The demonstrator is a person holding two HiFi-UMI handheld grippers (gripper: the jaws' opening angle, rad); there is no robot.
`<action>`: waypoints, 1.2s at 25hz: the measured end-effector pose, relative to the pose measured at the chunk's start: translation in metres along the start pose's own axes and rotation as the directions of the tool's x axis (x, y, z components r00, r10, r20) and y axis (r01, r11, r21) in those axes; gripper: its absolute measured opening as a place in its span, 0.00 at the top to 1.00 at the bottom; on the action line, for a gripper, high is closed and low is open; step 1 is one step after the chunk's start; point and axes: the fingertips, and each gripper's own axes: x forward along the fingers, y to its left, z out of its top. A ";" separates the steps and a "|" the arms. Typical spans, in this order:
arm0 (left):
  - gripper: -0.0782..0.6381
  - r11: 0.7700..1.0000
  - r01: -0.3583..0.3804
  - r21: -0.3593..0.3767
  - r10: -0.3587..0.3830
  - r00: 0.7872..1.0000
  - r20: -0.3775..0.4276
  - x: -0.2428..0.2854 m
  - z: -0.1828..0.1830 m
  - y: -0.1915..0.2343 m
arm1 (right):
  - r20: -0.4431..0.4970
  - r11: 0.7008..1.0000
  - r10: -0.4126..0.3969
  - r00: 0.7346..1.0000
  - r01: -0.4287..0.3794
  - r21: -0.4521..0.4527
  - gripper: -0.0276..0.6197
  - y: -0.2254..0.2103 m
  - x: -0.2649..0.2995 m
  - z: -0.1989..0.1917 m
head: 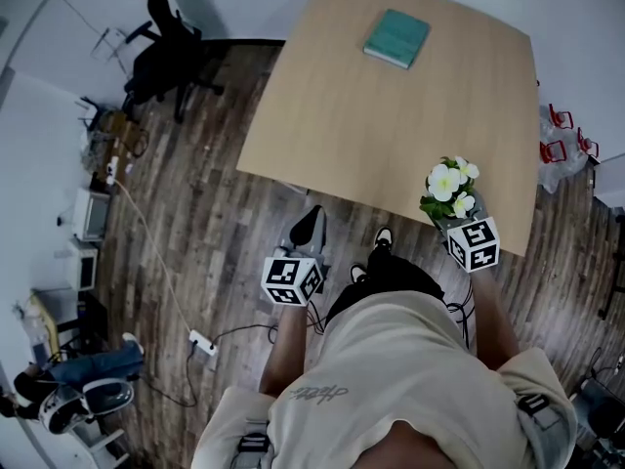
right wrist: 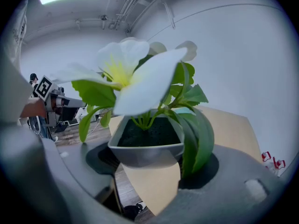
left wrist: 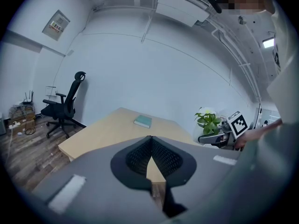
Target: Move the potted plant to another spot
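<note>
The potted plant (head: 450, 190), with white flowers and green leaves in a grey square pot (right wrist: 147, 149), hangs in the air over the near right edge of the wooden table (head: 391, 115). My right gripper (head: 452, 219) is shut on the pot, one jaw on each side (right wrist: 149, 158). In the left gripper view the plant (left wrist: 208, 121) shows at the right. My left gripper (head: 308, 227) is over the floor just off the table's near edge, shut with nothing in it; its fingertips meet (left wrist: 150, 138).
A teal book (head: 396, 37) lies on the far part of the table (left wrist: 142, 121). A black office chair (head: 161, 57) stands at the far left. Boxes, cables and a power strip (head: 202, 342) litter the floor at the left.
</note>
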 end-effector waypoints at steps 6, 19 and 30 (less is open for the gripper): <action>0.87 0.999 0.004 0.051 -0.003 1.000 -0.022 0.031 0.032 0.013 | 0.013 0.999 0.038 0.999 -0.038 0.009 0.43 -0.012 0.051 0.014; 0.87 0.994 0.018 0.106 -0.009 0.996 -0.084 0.107 0.063 0.016 | -0.031 0.996 0.063 0.998 -0.065 -0.056 0.43 -0.060 0.108 0.015; 0.87 0.991 0.066 0.114 -0.054 0.993 -0.101 0.126 0.065 0.040 | -0.048 0.997 0.046 0.998 -0.049 -0.063 0.43 -0.049 0.128 0.017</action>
